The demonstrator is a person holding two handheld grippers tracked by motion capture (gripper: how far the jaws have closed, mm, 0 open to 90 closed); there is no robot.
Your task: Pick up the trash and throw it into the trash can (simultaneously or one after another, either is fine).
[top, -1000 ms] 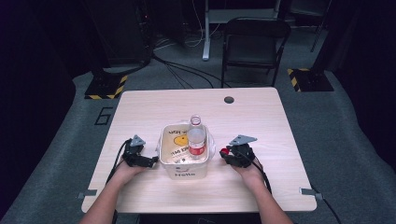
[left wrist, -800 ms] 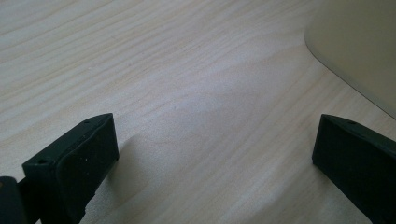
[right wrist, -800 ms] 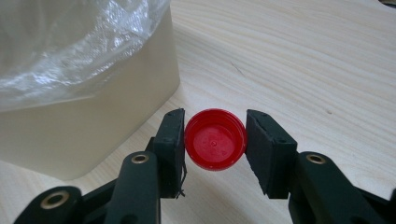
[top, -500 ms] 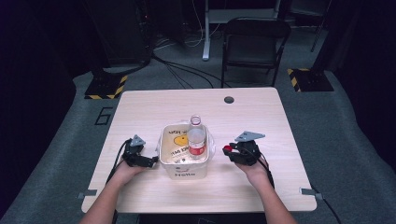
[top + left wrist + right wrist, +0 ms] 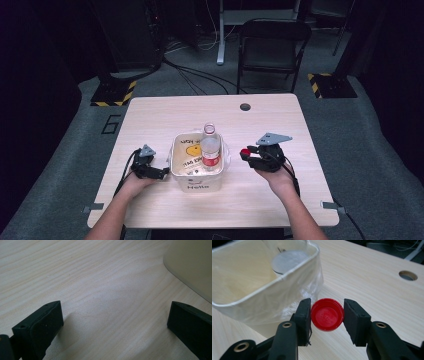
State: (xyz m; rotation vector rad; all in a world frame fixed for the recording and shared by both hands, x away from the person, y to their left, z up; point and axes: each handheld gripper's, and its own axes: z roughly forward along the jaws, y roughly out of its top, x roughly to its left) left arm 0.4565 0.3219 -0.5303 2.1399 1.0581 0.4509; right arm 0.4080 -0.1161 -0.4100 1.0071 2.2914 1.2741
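A clear plastic bottle point(image 5: 210, 150) with a red label stands uncapped inside a white bin point(image 5: 197, 186) at the middle of the table. Its red cap point(image 5: 327, 314) sits between the pads of my right gripper point(image 5: 327, 312), which is shut on it. In the high view that gripper point(image 5: 245, 152) hangs above the table just right of the bin, with the red cap point(image 5: 244, 151) at its tips. My left gripper point(image 5: 164, 172) rests low on the table at the bin's left side. Its jaws stand wide open over bare wood point(image 5: 115, 315), near the bin's corner point(image 5: 192, 262).
The bin point(image 5: 244, 297) is lined with thin clear plastic and has yellow print inside. A round cable hole point(image 5: 245, 106) lies at the table's far edge. A black chair point(image 5: 272, 45) and floor cables stand beyond the table.
My right gripper has risen from near the tabletop with the red cap in it. The left gripper, bin and bottle have stayed put.
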